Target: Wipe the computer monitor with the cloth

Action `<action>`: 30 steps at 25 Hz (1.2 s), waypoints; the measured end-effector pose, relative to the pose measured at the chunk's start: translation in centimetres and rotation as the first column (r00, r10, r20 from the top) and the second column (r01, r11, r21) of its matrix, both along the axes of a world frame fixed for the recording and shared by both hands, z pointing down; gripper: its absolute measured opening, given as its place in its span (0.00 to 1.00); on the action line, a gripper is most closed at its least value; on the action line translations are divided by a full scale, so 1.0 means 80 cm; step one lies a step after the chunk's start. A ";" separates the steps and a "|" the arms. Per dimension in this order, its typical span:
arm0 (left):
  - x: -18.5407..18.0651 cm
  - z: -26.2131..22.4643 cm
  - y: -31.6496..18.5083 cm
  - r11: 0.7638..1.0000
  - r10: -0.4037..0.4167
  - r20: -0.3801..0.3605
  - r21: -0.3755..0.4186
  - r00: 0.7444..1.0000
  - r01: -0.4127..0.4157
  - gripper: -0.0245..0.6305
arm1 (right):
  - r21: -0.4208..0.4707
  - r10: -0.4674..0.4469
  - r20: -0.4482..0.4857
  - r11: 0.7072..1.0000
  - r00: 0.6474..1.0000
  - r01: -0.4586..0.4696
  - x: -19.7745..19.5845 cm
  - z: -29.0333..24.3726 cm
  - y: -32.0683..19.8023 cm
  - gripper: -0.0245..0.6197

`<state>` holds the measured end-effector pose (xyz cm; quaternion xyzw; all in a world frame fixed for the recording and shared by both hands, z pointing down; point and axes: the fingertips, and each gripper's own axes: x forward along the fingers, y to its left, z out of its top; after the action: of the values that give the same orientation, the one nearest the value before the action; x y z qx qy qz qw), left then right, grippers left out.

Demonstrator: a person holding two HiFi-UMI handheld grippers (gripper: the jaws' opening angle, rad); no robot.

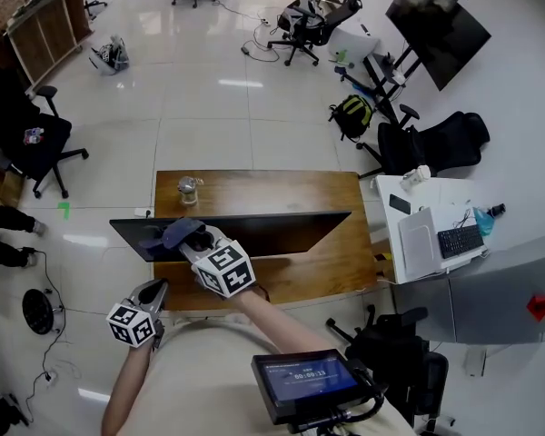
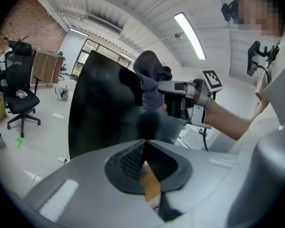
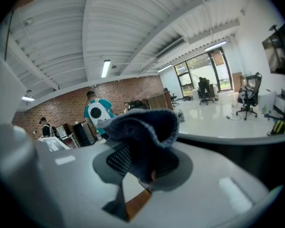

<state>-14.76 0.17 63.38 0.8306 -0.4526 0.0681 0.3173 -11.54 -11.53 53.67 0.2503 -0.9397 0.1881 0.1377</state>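
A black monitor [image 1: 254, 232] stands on a wooden desk [image 1: 282, 193]. In the left gripper view its dark screen [image 2: 104, 113] fills the middle. My right gripper [image 1: 193, 241] is shut on a blue-grey cloth [image 1: 171, 233], which it holds against the monitor's upper left part. The left gripper view shows the cloth [image 2: 149, 80] bunched on the screen's top edge, with the right gripper [image 2: 185, 91] behind it. In the right gripper view the cloth [image 3: 142, 132] drapes over the jaws [image 3: 137, 167]. My left gripper [image 1: 154, 289] hangs lower at the desk's front left, shut with nothing in it [image 2: 143, 151].
A glass jar [image 1: 189, 187] sits at the desk's back left. A white table [image 1: 454, 198] with a laptop and keyboard is to the right. A tablet [image 1: 304, 378] is close in front of me, with a black chair [image 1: 391, 343] beside it. More office chairs stand around.
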 end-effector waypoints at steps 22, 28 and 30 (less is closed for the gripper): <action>0.109 -0.009 0.001 0.999 -0.052 0.026 0.012 0.998 0.052 0.02 | 0.012 0.076 -0.001 0.997 0.997 -0.076 0.181 0.011 -0.027 0.19; 0.120 -0.002 0.015 0.995 -0.099 0.012 0.003 0.995 0.099 0.02 | 0.019 0.107 -0.022 0.994 0.994 -0.107 0.231 0.016 -0.036 0.19; 0.121 0.000 0.018 0.994 -0.113 0.012 0.000 0.994 0.113 0.02 | 0.017 0.119 -0.026 0.993 0.993 -0.118 0.247 0.018 -0.039 0.19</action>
<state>-5.04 1.59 63.35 0.8032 -0.5005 0.0550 0.3182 8.20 -14.69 55.14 0.3093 -0.9227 0.1851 0.1369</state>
